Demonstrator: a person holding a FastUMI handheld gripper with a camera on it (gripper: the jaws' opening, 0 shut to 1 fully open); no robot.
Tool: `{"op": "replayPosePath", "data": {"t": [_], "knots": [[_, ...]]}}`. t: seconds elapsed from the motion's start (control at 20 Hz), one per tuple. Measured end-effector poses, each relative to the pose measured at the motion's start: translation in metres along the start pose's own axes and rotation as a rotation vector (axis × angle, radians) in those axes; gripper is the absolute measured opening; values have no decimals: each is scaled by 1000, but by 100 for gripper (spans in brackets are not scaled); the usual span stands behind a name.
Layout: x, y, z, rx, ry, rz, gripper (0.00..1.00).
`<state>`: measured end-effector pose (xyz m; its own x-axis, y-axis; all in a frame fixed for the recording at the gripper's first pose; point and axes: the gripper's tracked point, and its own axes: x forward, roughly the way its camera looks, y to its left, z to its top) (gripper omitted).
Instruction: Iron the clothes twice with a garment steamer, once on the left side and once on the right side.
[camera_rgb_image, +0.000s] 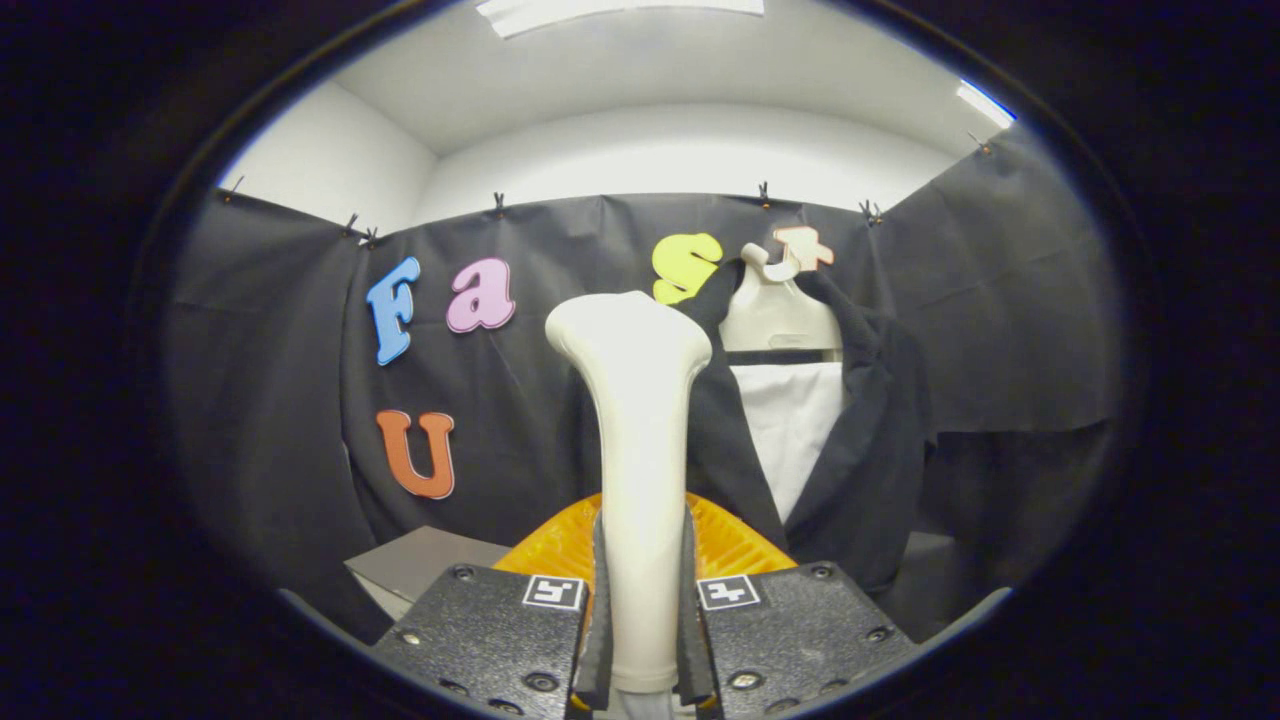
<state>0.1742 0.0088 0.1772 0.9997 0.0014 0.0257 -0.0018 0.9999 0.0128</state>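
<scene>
Hand-held gripper (641, 600) clamping one garment steamer (638, 440), one jacket (860, 440)

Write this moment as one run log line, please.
gripper: shut on steamer | steamer: upright | jacket: on hanger, beyond steamer

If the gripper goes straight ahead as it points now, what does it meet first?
Probably the dark jacket on its hanger; the steamer clamped in the gripper would touch first, though depth is unclear.
</scene>
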Motion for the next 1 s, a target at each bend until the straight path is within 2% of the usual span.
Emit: {"op": "replayPosePath", "data": {"t": [0.25,0.45,1.0], "knots": [[2,-26,-24,37,53,6,28],[2,-42,-61,33,110,-13,28],[-25,-51,-143,23,228,-19,28]]}}
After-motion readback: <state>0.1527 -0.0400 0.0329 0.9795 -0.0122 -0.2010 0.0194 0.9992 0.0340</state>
